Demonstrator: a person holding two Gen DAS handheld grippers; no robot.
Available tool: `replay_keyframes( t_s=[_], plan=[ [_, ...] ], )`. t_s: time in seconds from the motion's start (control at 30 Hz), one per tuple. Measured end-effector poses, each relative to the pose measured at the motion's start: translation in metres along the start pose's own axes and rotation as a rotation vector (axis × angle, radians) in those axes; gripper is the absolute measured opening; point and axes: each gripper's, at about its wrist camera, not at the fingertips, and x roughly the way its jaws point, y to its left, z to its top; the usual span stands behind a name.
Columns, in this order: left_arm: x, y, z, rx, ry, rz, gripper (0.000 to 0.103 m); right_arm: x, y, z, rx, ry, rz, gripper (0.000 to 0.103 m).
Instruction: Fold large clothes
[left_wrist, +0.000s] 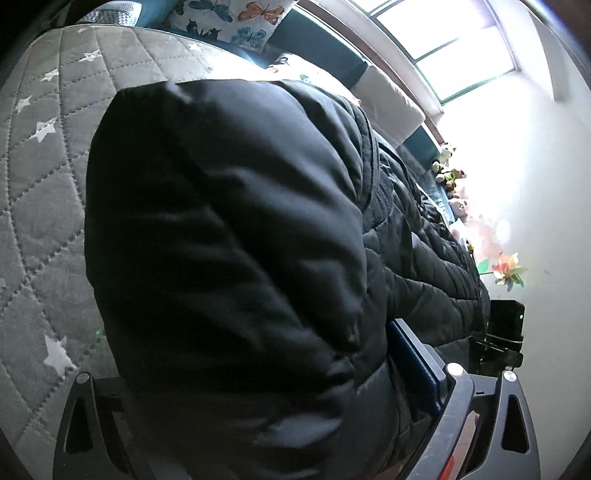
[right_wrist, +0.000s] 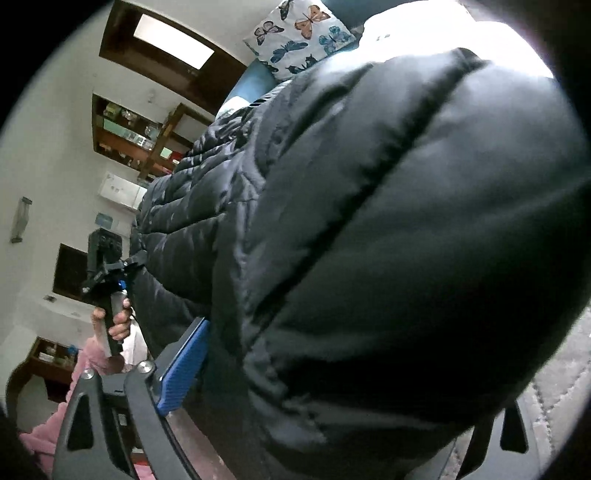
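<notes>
Right claw (right_wrist: 295, 413): fingers spread as wide as they go, a thick bulge of the black puffer jacket (right_wrist: 388, 240) filling the gap from 9 to 3 o'clock; the blue pad (right_wrist: 183, 369) stands at 8 o'clock beside the fabric. Whether the pads press the cloth or only bracket it cannot be told.

Left claw (left_wrist: 280, 417): likewise straddling a rounded fold of the same jacket (left_wrist: 221, 229), blue pad (left_wrist: 413, 365) at 4 o'clock against the quilting; clenched or released cannot be told, as the cloth hides the gap.

Jacket: lies along a bed, over a grey quilted cover with white stars (left_wrist: 40, 155), running from both claws toward 12 o'clock. Judged soft, lofty and light; the smooth shell looks slippery, and the padding would compress before a grip bites. Best taken at a seam, hem or cuff, where the layers are thin, not across a puffed panel.

Person's hand (right_wrist: 116, 325): at 8 o'clock in the right view, gripping the other tool's handle, pink sleeve below.

Further off: butterfly-print cushion (right_wrist: 299, 40) at 12 o'clock; window (left_wrist: 454, 48) at 1 o'clock in the left view; wall shelves (right_wrist: 140, 140) at 10 o'clock.
</notes>
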Motion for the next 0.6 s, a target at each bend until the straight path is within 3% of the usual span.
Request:
replay_keyframes(
  t_s=[0.07, 0.13, 0.2, 0.27, 0.4, 0.6],
  plan=[
    [-0.004, -0.005, -0.004, 0.012, -0.024, 0.02, 0.095, -0.001, 0.001, -0.001, 0.001, -0.01, -0.002, 0.101],
    [-0.012, -0.017, -0.01, 0.048, -0.054, 0.06, 0.083, -0.005, 0.01, -0.004, -0.022, -0.032, -0.032, 0.092],
    [-0.025, -0.034, -0.017, 0.103, -0.092, 0.104, 0.07, -0.014, 0.024, -0.006, -0.073, -0.063, -0.075, 0.073],
    [-0.036, -0.049, -0.021, 0.123, -0.117, 0.118, 0.064, -0.023, 0.035, -0.008, -0.109, -0.088, -0.107, 0.062],
    [-0.052, -0.075, -0.028, 0.154, -0.143, 0.106, 0.061, -0.039, 0.053, -0.012, -0.14, -0.131, -0.15, 0.053],
    [-0.047, -0.13, -0.022, 0.199, -0.135, 0.068, 0.061, -0.076, 0.058, -0.018, -0.156, -0.191, -0.19, 0.051]
  ],
)
